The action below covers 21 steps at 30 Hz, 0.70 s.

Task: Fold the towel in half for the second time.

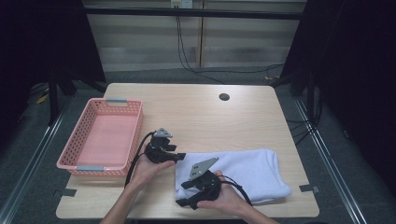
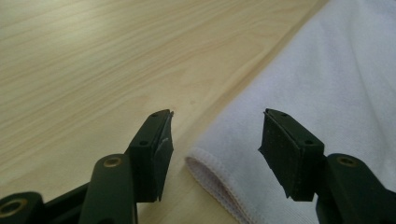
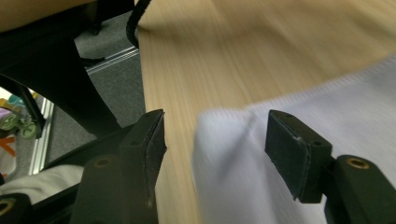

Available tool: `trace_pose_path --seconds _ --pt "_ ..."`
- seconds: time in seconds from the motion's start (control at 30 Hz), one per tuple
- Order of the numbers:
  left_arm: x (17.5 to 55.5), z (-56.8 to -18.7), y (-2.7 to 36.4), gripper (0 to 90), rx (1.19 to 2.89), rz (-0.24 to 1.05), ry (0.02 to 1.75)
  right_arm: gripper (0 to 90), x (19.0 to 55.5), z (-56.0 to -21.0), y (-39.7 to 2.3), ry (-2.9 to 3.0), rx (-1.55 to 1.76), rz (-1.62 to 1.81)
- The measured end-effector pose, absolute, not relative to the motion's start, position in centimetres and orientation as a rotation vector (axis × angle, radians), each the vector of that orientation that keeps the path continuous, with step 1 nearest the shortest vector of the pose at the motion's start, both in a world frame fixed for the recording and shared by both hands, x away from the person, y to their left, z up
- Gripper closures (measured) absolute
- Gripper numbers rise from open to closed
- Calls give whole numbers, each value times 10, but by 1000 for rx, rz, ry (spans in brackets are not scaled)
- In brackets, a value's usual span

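Note:
A folded white cloth [image 1: 252,170] lies on the wooden table [image 1: 201,112] toward its front right. My left gripper [image 1: 180,156] is at the cloth's left end, low over the table. In the left gripper view it [image 2: 215,149] stands open, with the cloth's stitched hem [image 2: 210,175] lying between the jaws and no pad touching it. My right gripper [image 1: 183,201] is at the cloth's front left corner, by the table's front edge. Its jaws [image 3: 215,149] are open around that blurred corner of cloth [image 3: 243,177] without pressing on it.
A pink plastic basket [image 1: 100,168] stands empty at the table's left side. A small round hole [image 1: 224,97] is in the tabletop near the back. Past the front edge, the right gripper view shows grey floor [image 3: 116,88] and a metal rail.

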<state>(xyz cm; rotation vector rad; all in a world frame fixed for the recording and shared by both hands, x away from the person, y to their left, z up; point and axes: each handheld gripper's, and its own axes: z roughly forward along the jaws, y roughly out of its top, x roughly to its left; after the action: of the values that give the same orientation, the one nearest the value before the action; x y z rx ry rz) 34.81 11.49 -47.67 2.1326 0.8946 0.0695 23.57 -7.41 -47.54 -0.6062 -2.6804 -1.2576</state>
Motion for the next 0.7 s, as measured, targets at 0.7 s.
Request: trace_pose_path --seconds 0.7 --pt "357 -489 119 395 2112 85 944 546 214 -499 -58 -2971 -515 -1253"
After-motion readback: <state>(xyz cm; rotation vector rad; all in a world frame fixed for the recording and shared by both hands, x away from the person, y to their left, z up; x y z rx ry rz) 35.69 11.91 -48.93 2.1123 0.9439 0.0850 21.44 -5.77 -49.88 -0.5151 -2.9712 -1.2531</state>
